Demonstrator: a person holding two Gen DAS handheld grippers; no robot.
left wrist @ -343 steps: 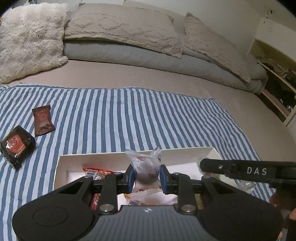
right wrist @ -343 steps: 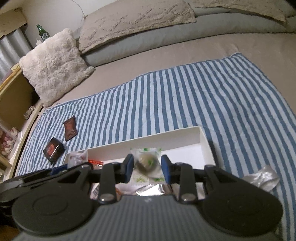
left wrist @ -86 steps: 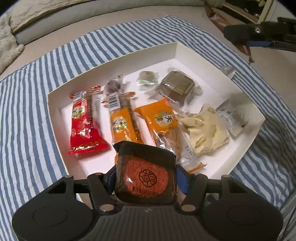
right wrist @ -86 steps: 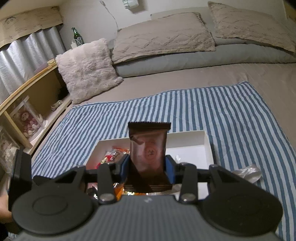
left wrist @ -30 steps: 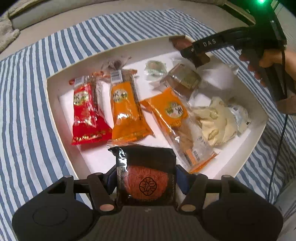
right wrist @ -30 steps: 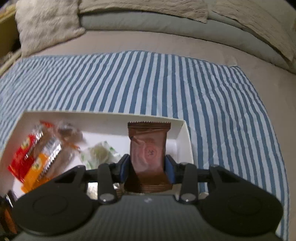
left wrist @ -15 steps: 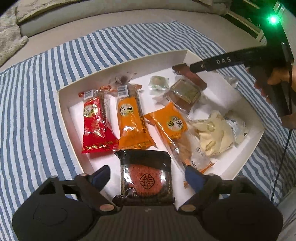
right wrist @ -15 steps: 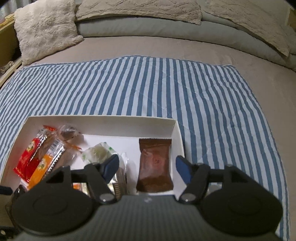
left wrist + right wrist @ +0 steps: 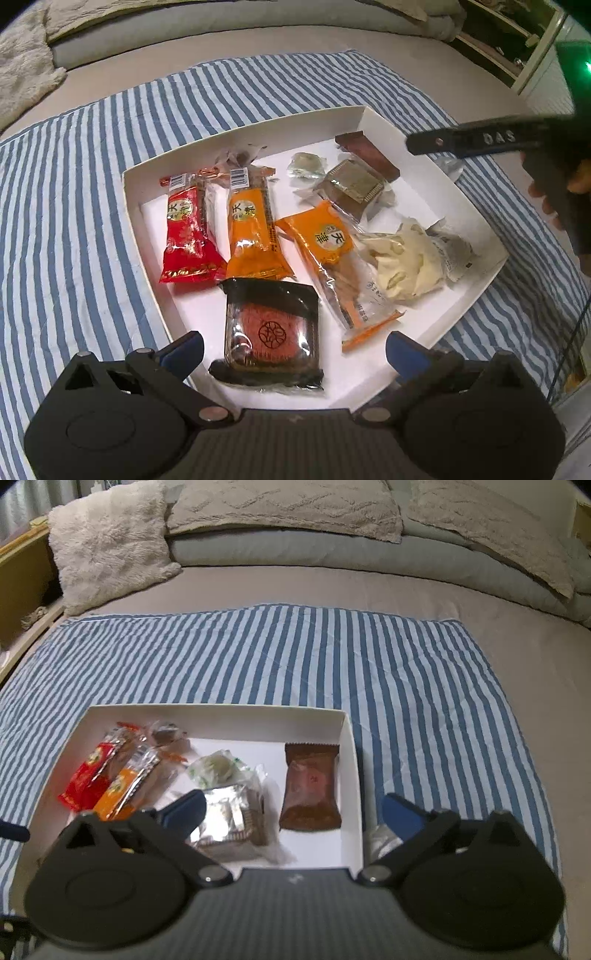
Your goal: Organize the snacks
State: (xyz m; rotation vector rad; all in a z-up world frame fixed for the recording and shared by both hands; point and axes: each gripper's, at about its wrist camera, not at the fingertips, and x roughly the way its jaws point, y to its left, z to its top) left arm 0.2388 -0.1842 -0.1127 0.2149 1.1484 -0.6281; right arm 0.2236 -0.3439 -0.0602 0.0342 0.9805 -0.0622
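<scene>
White box (image 9: 476,295) of snacks on a blue-and-white striped cloth (image 9: 74,206), spread over a bed, seen from both wrist cameras.

Left wrist view: the left gripper (image 9: 293,349) hangs over the box's 6 o'clock corner, its jaws opening and spread wide. The black-wrapped orange cake (image 9: 271,330) lies flat on the box floor between the blue pads (image 9: 184,349), touched by neither. At 12 o'clock from this cake lie a red packet (image 9: 186,236) and an orange packet (image 9: 253,232) side by side; a second orange packet (image 9: 328,243) runs diagonally at 1 o'clock. A cream crumpled wrapper (image 9: 406,266) sits at 3 o'clock in the box. A silver-topped cake (image 9: 354,181) and a small green sweet (image 9: 306,166) lie toward 12 o'clock, with the brown packet (image 9: 367,155) against the far wall. The right gripper (image 9: 476,139) enters from 2 o'clock above the box rim, held by a hand (image 9: 557,184).

Right wrist view: the right gripper's jaws are opening, wide apart and gripping nothing. The brown packet (image 9: 310,788) lies flat in the box's right end, between the pads (image 9: 400,814) but clear of both.
</scene>
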